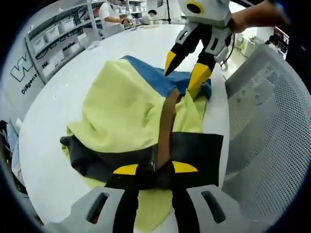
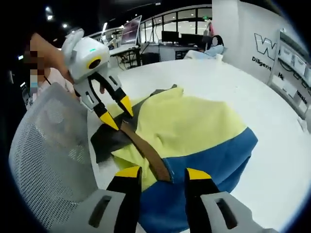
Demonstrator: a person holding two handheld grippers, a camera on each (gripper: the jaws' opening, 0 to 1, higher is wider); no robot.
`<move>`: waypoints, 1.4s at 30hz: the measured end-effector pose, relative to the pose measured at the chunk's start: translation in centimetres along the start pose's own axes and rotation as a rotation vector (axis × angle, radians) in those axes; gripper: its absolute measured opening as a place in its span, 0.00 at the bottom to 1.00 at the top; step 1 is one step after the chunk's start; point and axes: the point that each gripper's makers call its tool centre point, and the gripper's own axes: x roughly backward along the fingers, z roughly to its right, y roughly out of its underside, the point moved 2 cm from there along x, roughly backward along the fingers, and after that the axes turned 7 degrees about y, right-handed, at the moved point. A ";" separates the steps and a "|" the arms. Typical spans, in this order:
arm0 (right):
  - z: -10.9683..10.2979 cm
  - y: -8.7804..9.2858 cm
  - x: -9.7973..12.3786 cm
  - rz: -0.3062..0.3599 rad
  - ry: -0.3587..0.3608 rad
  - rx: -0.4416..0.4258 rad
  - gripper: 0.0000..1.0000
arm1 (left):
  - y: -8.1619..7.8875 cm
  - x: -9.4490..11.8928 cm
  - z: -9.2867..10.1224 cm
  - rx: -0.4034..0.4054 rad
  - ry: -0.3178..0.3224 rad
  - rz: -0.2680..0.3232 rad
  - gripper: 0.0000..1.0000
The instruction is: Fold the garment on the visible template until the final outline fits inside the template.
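A yellow garment with a blue band and a black band lies crumpled on the white round table. A brown strip runs across it from black to blue. My left gripper is open, its yellow tips on either side of the strip's black-band end. My right gripper hangs open over the blue end. In the right gripper view the garment spreads ahead, and the right gripper straddles the strip. There the left gripper stands open above the black band.
A grey mesh chair back stands close against the table edge beside the garment. Shelves with bins line the far wall. A person works at the back. Bare white tabletop surrounds the garment.
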 end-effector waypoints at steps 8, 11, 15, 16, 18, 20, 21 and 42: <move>0.6 -0.2 0.2 0.022 -0.025 -0.007 0.27 | 0.1 -0.2 -0.5 0.019 -0.001 -0.005 0.18; 0.8 0.3 -0.4 0.001 -0.019 0.004 0.26 | 0.1 -0.2 -0.8 0.013 -0.010 -0.009 0.12; 0.9 1.4 -1.5 -0.041 -0.019 0.039 0.23 | 0.2 -0.2 -0.9 0.022 -0.004 -0.008 0.11; 0.9 1.5 -1.6 -0.042 -0.020 0.042 0.23 | 0.2 -0.2 -0.9 0.020 -0.004 -0.009 0.11; 0.7 1.9 -2.0 -0.057 -0.027 0.056 0.23 | 0.3 -0.2 -0.9 0.007 -0.005 -0.013 0.11; 0.7 2.2 -2.2 -0.066 -0.027 0.076 0.23 | 0.4 -0.3 -1.0 -0.006 -0.009 -0.018 0.12; 0.7 2.4 -2.3 -0.068 -0.026 0.086 0.23 | 0.4 -0.3 -1.1 -0.009 -0.009 -0.016 0.13; 2.0 1.6 -1.7 -0.064 0.065 0.104 0.00 | 0.2 -0.2 -1.8 0.073 -0.013 -0.003 0.03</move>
